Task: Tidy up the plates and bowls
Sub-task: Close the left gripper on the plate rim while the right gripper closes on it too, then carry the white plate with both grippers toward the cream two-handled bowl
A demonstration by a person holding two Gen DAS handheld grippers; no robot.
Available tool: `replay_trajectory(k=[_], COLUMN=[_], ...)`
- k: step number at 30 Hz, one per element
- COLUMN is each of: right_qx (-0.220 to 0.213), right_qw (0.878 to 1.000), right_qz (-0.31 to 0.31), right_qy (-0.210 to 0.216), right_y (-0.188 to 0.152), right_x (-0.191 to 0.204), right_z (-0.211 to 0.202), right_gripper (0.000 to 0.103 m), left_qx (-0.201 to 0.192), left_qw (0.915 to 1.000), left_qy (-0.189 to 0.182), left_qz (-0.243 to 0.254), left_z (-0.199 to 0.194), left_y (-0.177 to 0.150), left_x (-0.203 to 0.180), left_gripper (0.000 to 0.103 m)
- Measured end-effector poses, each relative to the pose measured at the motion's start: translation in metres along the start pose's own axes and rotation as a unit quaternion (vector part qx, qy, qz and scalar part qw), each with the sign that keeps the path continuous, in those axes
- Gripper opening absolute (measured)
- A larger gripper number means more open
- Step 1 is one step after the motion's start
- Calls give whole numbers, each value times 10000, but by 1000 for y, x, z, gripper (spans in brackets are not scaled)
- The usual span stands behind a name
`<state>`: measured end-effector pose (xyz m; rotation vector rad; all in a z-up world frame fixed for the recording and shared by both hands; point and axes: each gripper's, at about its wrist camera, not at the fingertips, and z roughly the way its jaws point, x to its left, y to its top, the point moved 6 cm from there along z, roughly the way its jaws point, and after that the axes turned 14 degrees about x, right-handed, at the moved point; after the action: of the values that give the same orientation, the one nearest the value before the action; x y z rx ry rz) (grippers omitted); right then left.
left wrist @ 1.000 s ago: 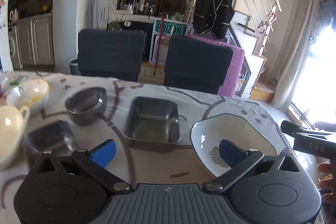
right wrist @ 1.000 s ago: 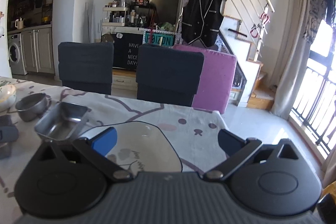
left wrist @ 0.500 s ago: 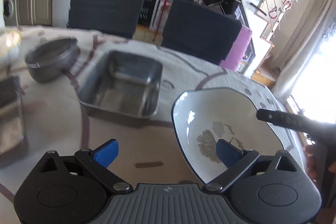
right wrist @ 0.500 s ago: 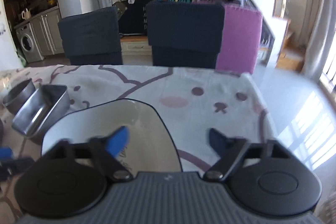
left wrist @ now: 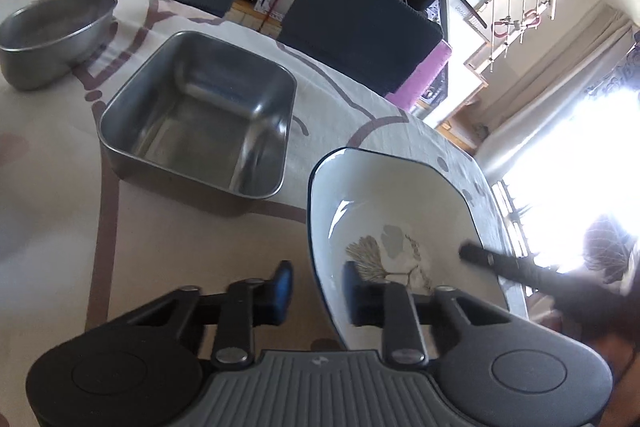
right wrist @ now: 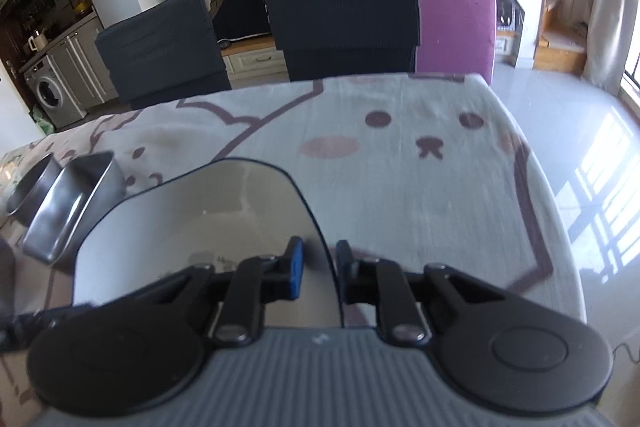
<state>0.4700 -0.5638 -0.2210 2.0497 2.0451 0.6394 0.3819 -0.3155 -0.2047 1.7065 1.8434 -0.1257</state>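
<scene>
**Table dishes: white plate under two-sided grip, metal ware waiting**

- White plate (left wrist: 400, 211): sitting at lower right of the left wrist view and lower left of the right wrist view, on the printed tablecloth (right wrist: 420, 163). Whether it is lifting off the cloth cannot be told.
- Left gripper (left wrist: 316, 287): fingers narrowed around the plate's near rim, one outside, one inside; contact looks likely but is not certain.
- Right gripper (right wrist: 318, 267): fingers narrowed likewise, straddling the opposite rim; a small gap is showing on each side.
- Square metal tray (left wrist: 200, 119): standing empty at centre left, apart from the plate.
- Round metal bowl (left wrist: 52, 31): standing at upper left, just beside the tray.

Progress, as judged: nothing is stacking yet; all three pieces are lying separately, so sorting is barely starting.
</scene>
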Motion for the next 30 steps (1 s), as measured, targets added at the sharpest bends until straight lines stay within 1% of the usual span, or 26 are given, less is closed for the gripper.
replay_trajectory(k=[2, 4, 5, 6, 8, 11, 14, 17, 20, 22, 25, 30], right_qx=[75, 161, 194, 208, 164, 69, 91, 91, 79, 111, 197, 193], right_qw=[10000, 9997, 9995, 9991, 9985, 9963, 9934, 9924, 9938, 9940, 9953, 9951], right_qz=[-47, -15, 32, 81, 223, 518, 784, 902, 876, 922, 789, 712], right_qy=[28, 164, 263, 350, 476, 687, 837, 836, 673, 577, 518, 656], right_y=[-18, -37, -45, -52, -60, -59, -53, -49, -52, -55, -64, -81], right_x=[4, 5, 5, 4, 3, -2, -8, -10, -8, -3, 13, 44], right_z=[-7, -16, -20, -23, -27, -25, -18, -15, -16, -18, -23, -49], right_gripper=[14, 12, 12, 12, 11, 11, 11, 11, 11, 11, 12, 12], left_qx=[40, 65, 103, 159, 295, 447, 560, 701, 793, 807, 733, 582], left_qw=[9999, 9995, 9993, 9991, 9984, 9967, 9955, 9942, 9921, 9918, 9914, 9902], left_qy=[-61, -117, -93, -76, -54, -92, -122, -251, -276, -194, -173, -37], left_qz=[99, 275, 338, 374, 472, 664, 759, 772, 927, 977, 1067, 1271], left_z=[1, 2, 3, 4, 8, 12, 15, 21, 21, 15, -4, -54], left_y=[3, 7, 9, 12, 16, 22, 26, 34, 36, 33, 28, 14], left_x=[1, 2, 3, 4, 6, 7, 7, 10, 11, 14, 19, 24], left_gripper=[24, 24, 21, 14, 9, 9, 9, 9, 8, 9, 9, 9])
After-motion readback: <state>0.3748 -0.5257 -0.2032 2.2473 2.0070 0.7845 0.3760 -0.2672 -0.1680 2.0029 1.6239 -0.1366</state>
